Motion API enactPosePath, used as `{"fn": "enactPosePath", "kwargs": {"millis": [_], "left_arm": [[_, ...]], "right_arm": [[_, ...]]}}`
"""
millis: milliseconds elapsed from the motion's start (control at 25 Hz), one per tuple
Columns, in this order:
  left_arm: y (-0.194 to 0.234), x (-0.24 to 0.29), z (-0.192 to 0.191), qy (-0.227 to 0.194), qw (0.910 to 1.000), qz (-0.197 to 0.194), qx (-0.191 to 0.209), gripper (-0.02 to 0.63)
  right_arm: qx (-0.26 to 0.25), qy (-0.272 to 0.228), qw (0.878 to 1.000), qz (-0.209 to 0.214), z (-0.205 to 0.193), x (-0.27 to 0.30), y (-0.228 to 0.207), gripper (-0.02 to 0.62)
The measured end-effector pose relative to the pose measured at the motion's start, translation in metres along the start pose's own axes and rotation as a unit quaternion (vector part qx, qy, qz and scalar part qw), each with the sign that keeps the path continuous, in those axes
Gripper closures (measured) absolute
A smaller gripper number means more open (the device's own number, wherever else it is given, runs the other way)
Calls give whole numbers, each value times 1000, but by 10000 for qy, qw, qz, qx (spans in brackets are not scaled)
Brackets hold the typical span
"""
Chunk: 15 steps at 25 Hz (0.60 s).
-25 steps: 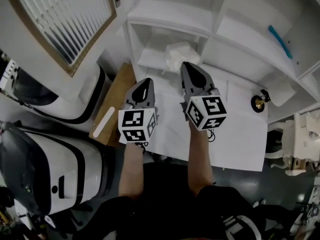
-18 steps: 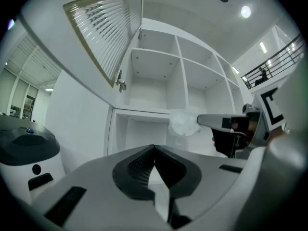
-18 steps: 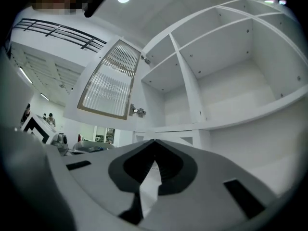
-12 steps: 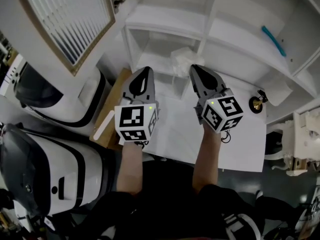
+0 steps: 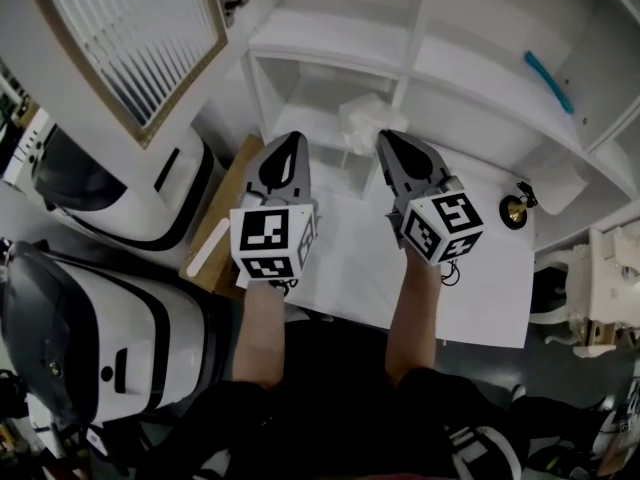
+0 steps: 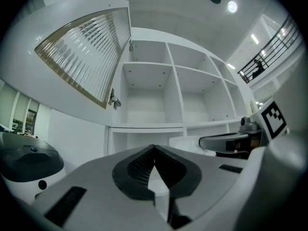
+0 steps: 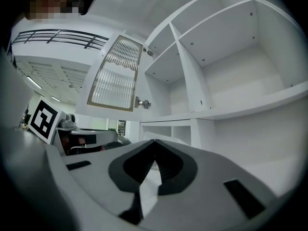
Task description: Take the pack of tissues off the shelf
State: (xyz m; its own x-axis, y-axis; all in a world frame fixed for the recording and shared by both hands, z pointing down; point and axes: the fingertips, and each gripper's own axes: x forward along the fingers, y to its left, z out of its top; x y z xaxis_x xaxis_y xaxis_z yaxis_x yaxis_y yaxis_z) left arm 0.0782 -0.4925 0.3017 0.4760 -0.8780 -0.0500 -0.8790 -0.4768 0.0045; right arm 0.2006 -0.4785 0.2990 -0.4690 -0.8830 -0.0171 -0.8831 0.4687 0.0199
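The pack of tissues is a crumpled white bundle lying in a low compartment of the white shelf unit. Both grippers are held side by side just short of it. My left gripper points at the compartment from the pack's left, jaws together and empty. My right gripper has its tip close beside the pack's right edge, also shut with nothing in it. In the left gripper view my left gripper shows its pads meeting at the tip, and in the right gripper view so does my right gripper.
A cabinet door with ribbed glass hangs open at upper left. White-and-black machines stand at left beside a wooden board. A teal stick lies on a right-hand shelf, and a small brass object stands on the white surface.
Both grippers have shifted slightly, the right one a little to the right and toward the shelf. Over the last half second they have hardly moved.
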Motion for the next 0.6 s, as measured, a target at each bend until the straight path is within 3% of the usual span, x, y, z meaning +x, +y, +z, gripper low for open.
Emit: {"fn": "enactPosePath", "kwargs": {"millis": [600], "left_arm": [[-13, 4, 0, -138, 9999, -57, -24, 595]], "right_arm": [[-47, -206, 9997, 89, 5, -13, -2, 575]]}}
